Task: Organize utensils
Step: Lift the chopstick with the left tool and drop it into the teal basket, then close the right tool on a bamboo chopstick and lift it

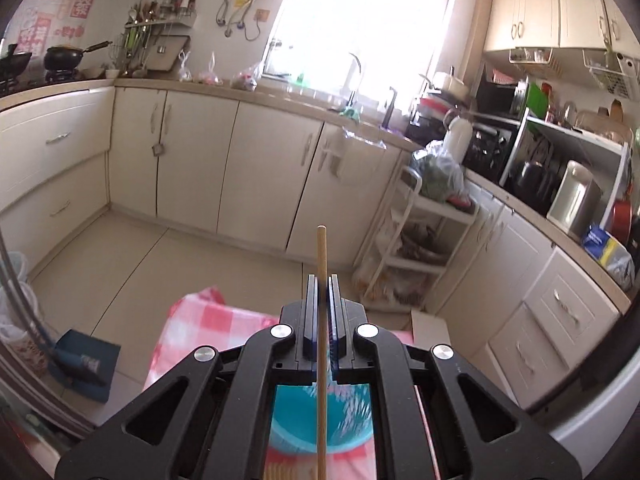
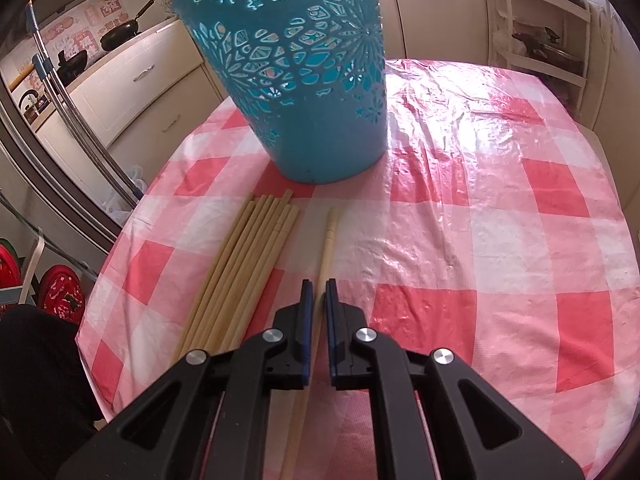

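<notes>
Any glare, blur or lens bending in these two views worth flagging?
Left wrist view: the window is blown out white, the basket under the left claw is smeared by motion, and the cabinets curve with the fisheye. Right wrist view: sharp, but sunlight glares off the glossy tablecloth beside the basket.

You see teal cut-out basket [image 2: 304, 80] upright at 12 o'clock; chopstick bundle [image 2: 236, 272] flat at 7; single chopstick [image 2: 326, 248] beside it.

The desk [image 2: 460, 240] wears a glossy red-and-white checked plastic cloth. On it stand a perforated teal plastic basket [image 2: 316, 120] and, near it, a bundle of pale wooden chopsticks [image 2: 240, 264]. One lone chopstick [image 2: 326, 248] lies just beside them.
</notes>
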Available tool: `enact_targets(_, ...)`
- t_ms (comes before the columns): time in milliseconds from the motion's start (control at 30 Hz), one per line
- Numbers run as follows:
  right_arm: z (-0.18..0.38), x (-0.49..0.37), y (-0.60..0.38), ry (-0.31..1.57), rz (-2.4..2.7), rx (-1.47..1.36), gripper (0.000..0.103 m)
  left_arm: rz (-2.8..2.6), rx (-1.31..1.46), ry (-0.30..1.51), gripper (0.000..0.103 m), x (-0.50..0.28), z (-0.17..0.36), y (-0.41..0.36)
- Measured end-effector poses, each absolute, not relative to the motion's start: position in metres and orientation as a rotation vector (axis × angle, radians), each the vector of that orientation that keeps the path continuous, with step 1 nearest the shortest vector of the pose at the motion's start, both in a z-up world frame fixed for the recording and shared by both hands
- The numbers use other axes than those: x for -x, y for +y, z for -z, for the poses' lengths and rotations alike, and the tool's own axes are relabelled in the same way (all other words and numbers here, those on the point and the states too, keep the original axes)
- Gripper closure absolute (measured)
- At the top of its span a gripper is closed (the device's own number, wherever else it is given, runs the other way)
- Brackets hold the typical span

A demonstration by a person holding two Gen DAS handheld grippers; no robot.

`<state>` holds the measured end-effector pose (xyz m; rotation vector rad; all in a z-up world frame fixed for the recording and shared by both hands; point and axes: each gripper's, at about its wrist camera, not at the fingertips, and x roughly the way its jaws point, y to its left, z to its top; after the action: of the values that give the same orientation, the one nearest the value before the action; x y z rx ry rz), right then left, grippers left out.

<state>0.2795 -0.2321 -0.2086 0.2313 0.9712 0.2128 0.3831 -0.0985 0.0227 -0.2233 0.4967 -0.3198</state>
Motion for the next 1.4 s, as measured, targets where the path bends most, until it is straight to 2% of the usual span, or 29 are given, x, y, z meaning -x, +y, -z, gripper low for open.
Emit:
enact_targets(100, 0.209, -0.279, -0.234, 0.968, -0.217, -0.241, 0.096, 0.262, 0.220, 0.457, 0.099, -0.406, -0.017, -0.117)
enact_targets(267, 0.210, -0.280, -0.235, 0.965, -0.224, -0.249, 0.096, 0.170, 0.200, 0.444, 0.099, -0.437, 0.024, -0.136)
enact_targets(500, 0.210, -0.283, -0.241, 0.971, -0.239, -0.291, 0.096, 0.132, 0.089, 0.561, 0.098, -0.446, 0.081, -0.146)
enact_targets(633, 0.210, -0.283, -0.239, 0.968, -0.236, -0.280, 0.096, 0.133, 0.043, 0.625, 0.094, -0.437, 0.102, -0.138)
enact_targets(667, 0.210, -0.283, -0.238, 0.967, -0.234, -0.272, 0.096, 0.132, 0.037, 0.636, 0.088, -0.433, 0.104, -0.133)
enact_targets(767, 0.209, -0.282, -0.235, 0.964, -0.225, -0.243, 0.096, 0.130, 0.036, 0.657, 0.057, -0.418, 0.103, -0.115)
enact_targets(933, 0.208, -0.281, -0.223, 0.956, -0.202, -0.162, 0.096, 0.148, 0.055, 0.643, 0.040, -0.389, 0.088, -0.077)
enact_targets(1000, 0.209, -0.281, -0.217, 0.952, -0.189, -0.122, 0.096, 0.139, 0.079, 0.611, 0.027, -0.377, 0.081, -0.058)
enact_targets(1133, 0.208, -0.278, -0.215, 0.952, -0.178, -0.101, 0.096, 0.095, 0.119, 0.556, 0.023, -0.361, 0.087, -0.022)
enact_targets(1267, 0.202, -0.264, -0.233, 0.926, -0.198, -0.219, 0.097, 0.071, 0.230, 0.662, 0.023, -0.372, 0.105, 0.010)
enact_targets(1400, 0.184, -0.247, -0.245, 0.855, -0.229, -0.317, 0.097, 0.043, 0.248, 0.648, 0.023, -0.371, 0.104, 0.023)
